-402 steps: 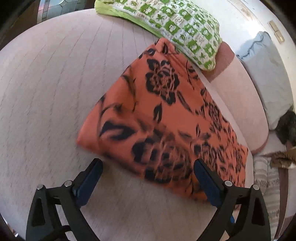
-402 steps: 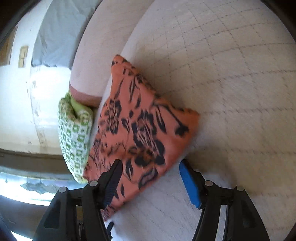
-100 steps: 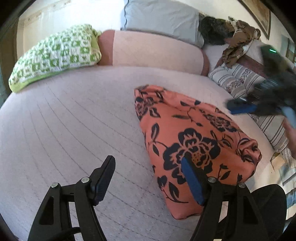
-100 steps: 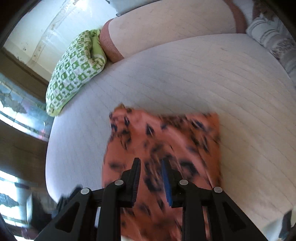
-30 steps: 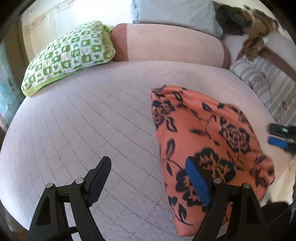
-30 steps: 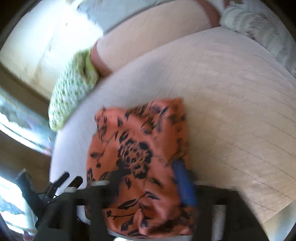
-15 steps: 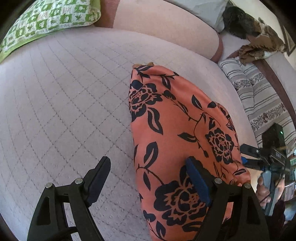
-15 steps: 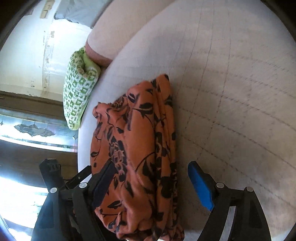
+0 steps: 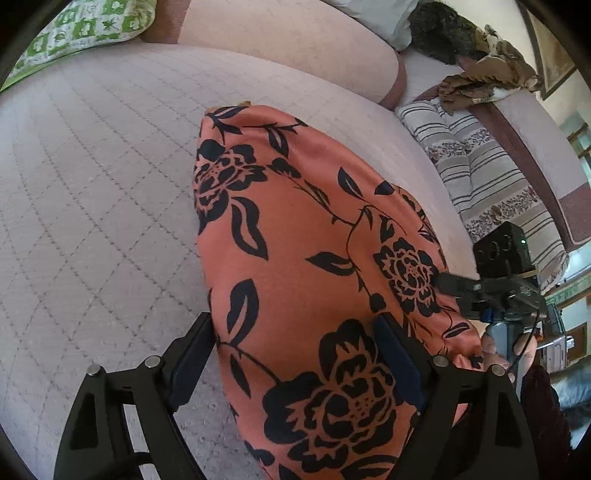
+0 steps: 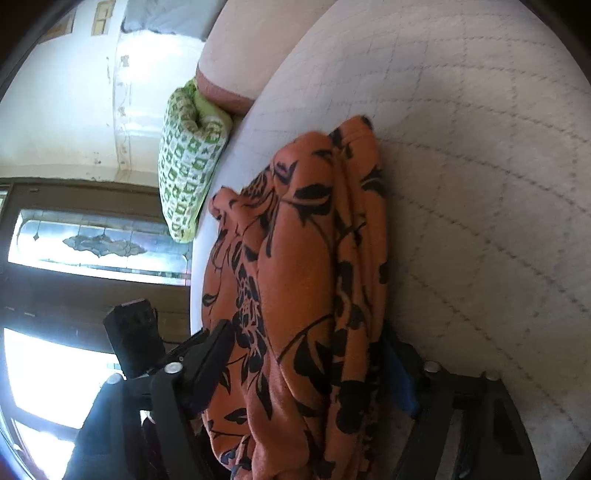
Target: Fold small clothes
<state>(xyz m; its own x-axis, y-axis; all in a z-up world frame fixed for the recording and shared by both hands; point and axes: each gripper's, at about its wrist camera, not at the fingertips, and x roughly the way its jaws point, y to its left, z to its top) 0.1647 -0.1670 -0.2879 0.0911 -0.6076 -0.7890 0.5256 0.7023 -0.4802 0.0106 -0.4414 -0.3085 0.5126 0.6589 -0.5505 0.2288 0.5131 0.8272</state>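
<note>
An orange garment with black flowers point(image 9: 303, 266) lies folded on the pale quilted bed point(image 9: 92, 192). My left gripper point(image 9: 295, 362) is open, its fingers straddling the garment's near end. In the right wrist view the garment point(image 10: 306, 280) shows stacked layers along its edge. My right gripper point(image 10: 310, 365) is open with the garment's edge between its fingers. The right gripper point(image 9: 491, 291) also shows in the left wrist view at the garment's right edge.
A green checked pillow point(image 9: 85, 29) and a pink bolster point(image 9: 288, 48) lie at the head of the bed. Striped bedding point(image 9: 491, 184) and crumpled brown cloth point(image 9: 487, 81) lie to the right. The bed edge point(image 10: 195, 295) runs close to the garment's left side, a window point(image 10: 99, 243) beyond.
Both grippers have moved in closer to the garment. The garment now sits between the fingers of each open gripper.
</note>
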